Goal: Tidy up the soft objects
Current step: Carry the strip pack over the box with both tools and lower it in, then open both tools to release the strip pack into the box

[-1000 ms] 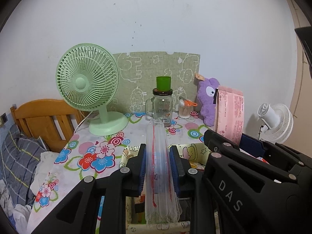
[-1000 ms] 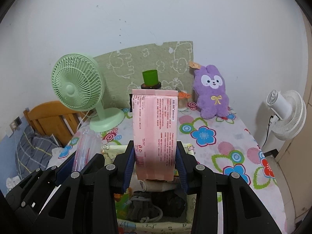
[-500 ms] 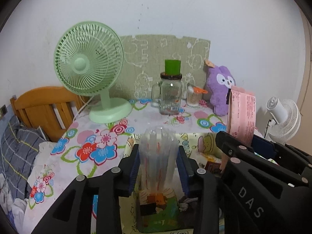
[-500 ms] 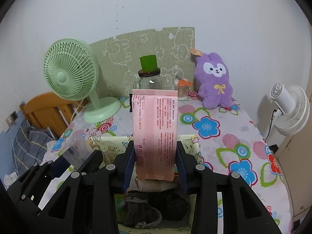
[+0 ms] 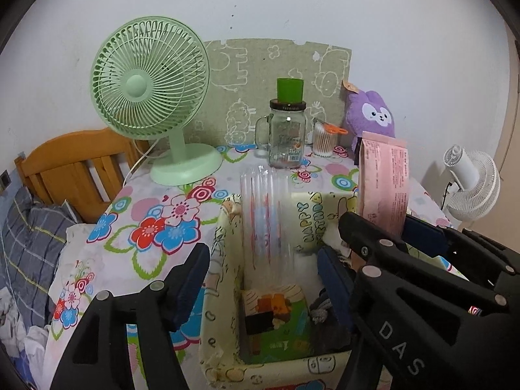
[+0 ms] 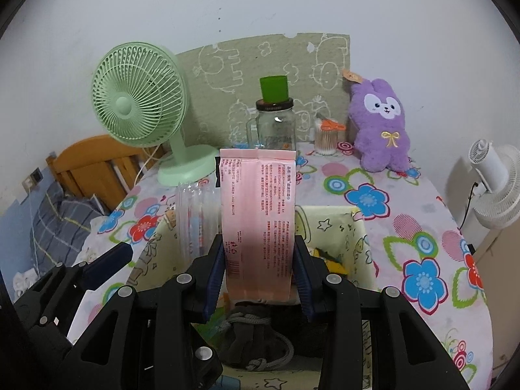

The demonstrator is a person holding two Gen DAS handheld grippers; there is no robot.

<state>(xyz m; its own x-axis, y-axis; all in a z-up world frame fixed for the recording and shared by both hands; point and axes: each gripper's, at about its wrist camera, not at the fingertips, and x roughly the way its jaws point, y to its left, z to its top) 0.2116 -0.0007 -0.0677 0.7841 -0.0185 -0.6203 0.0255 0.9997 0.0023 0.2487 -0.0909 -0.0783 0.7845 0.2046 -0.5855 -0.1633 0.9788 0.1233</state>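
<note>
- "DAS" in pale letters on the black frame of the right gripper (image 5: 422, 237); "HAPPY BIRTHDAY" along the inner wall of the cream fabric bin (image 5: 312, 217).
- Small red print, too fine to read, covering the pink packet (image 6: 258, 224).
- Pink packet upright, long axis vertical, clamped at its lower half between the right gripper's (image 6: 260, 273) blue pads, above the bin.
- Clear ribbed air-cushion sleeve (image 5: 265, 224) upright in the bin, long axis vertical.
- Left gripper (image 5: 263, 282) just opened, jaws apart, pads clear of the sleeve between them.

Green desk fan (image 5: 149, 81), glass mug jar (image 5: 286, 136), cotton swab jar (image 5: 323, 141), white fan (image 5: 471, 185), wooden headboard (image 5: 74, 162)
</note>
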